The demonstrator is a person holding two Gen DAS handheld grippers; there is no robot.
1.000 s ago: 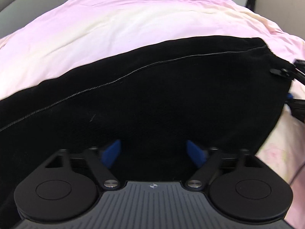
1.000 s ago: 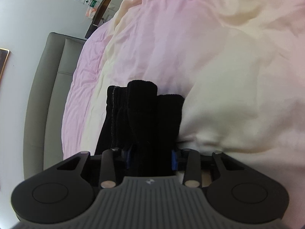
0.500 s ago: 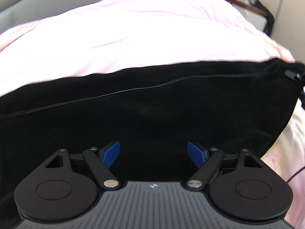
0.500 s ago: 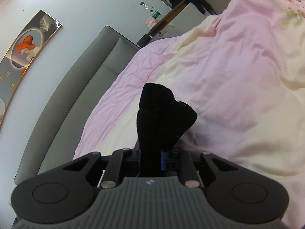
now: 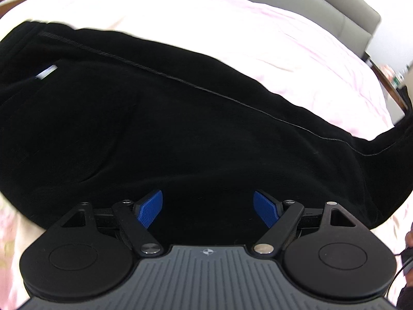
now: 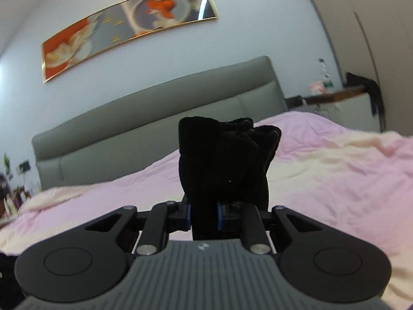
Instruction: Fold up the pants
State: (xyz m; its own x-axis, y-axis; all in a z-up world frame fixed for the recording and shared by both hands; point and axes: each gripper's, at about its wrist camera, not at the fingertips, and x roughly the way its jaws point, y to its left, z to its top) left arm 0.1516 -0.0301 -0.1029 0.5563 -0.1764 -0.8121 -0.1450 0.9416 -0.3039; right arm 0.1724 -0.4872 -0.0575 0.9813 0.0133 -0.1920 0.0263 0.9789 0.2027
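Note:
Black pants (image 5: pixel 180 129) lie spread across the pink bed, a thin seam line running along them and a small white tag near their left end. My left gripper (image 5: pixel 207 209) hovers just over the cloth, open, its blue pads (image 5: pixel 149 209) wide apart and pressing on nothing. At the right edge of the left wrist view the pants rise off the bed. My right gripper (image 6: pixel 204 213) is shut on a bunched end of the pants (image 6: pixel 224 160), which sticks up in a thick wad above the jaws. It points almost level toward the headboard.
A pink and cream duvet (image 6: pixel 335 180) covers the bed. A grey padded headboard (image 6: pixel 155 111) stands behind it under a long framed picture (image 6: pixel 129 28). At the right, a wooden side table (image 6: pixel 333 94) carries a bottle. A hand (image 5: pixel 409 240) shows at the left wrist view's lower right edge.
My left gripper slid along the pants toward the tagged end and rolled. My right gripper closed tighter on the bunched end, lifted it off the bed and rolled until the room looks upright.

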